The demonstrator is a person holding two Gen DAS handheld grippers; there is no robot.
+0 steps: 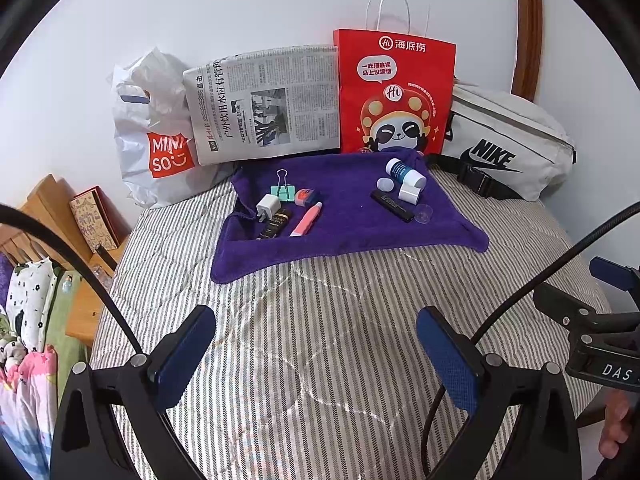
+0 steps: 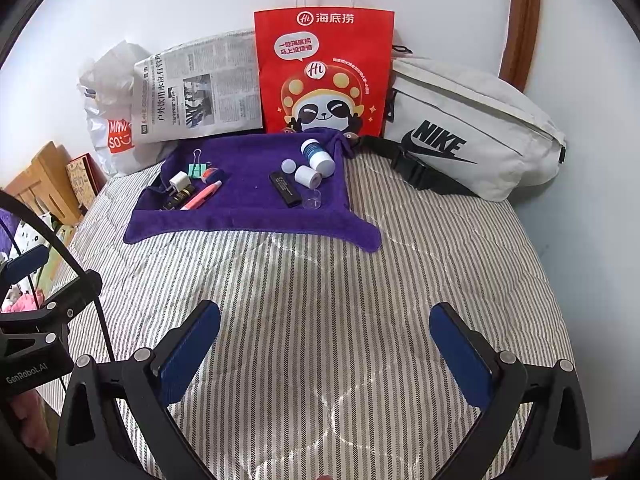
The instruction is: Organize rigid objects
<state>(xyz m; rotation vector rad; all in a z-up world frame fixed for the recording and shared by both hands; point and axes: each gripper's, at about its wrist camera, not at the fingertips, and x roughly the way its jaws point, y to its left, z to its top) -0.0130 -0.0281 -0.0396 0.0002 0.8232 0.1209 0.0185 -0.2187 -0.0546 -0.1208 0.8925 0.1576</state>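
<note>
A purple towel (image 1: 344,232) (image 2: 248,216) lies on the striped bed. On its left sit a green binder clip (image 1: 283,190), a white charger plug (image 1: 267,207), a small orange item (image 1: 306,196), a black-gold tube (image 1: 276,223) and a pink pen (image 1: 306,220). On its right lie a blue-white bottle (image 1: 405,171), a white cap (image 1: 385,184), a white cylinder (image 1: 409,192), a black stick (image 1: 394,205) and a clear cap (image 1: 423,213). My left gripper (image 1: 316,352) and right gripper (image 2: 324,344) are both open and empty, well short of the towel.
Against the wall stand a Miniso plastic bag (image 1: 156,140), a newspaper (image 1: 264,108), a red paper bag (image 1: 396,92) and a white Nike waist bag (image 1: 508,144). A wooden bedside stand (image 1: 60,220) is at the left. The right gripper shows at the right edge (image 1: 600,320).
</note>
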